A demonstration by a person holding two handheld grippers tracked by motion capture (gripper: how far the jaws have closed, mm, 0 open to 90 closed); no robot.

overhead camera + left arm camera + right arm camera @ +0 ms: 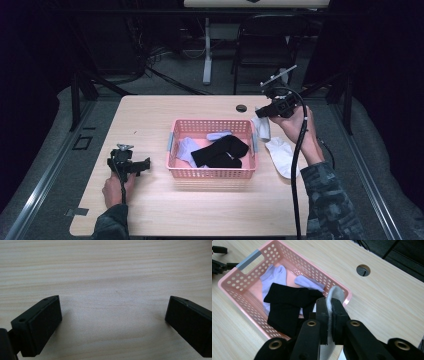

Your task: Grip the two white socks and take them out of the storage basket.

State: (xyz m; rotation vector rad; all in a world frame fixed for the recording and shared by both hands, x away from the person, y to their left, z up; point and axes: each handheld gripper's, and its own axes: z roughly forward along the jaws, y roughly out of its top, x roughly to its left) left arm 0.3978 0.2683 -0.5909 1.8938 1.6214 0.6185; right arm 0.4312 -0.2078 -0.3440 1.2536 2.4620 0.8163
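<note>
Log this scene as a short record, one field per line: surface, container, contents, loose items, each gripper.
surface: wooden table
container: pink basket, mid-table
contents: black sock, lavender socks
loose item: white sock on the table, right of the basket
left gripper: jaws open, nothing between them, over bare table
right gripper: jaws shut on a light grey sock, raised by the basket's right end

My right gripper (329,315) matt black plastic with brass-looking rivets, pinching a soft fuzzy white cloth sock (333,296), my basket (249,293) glossy pink perforated plastic, black sock (284,306) matt knit, table (105,272) pale smooth wood grain
</note>
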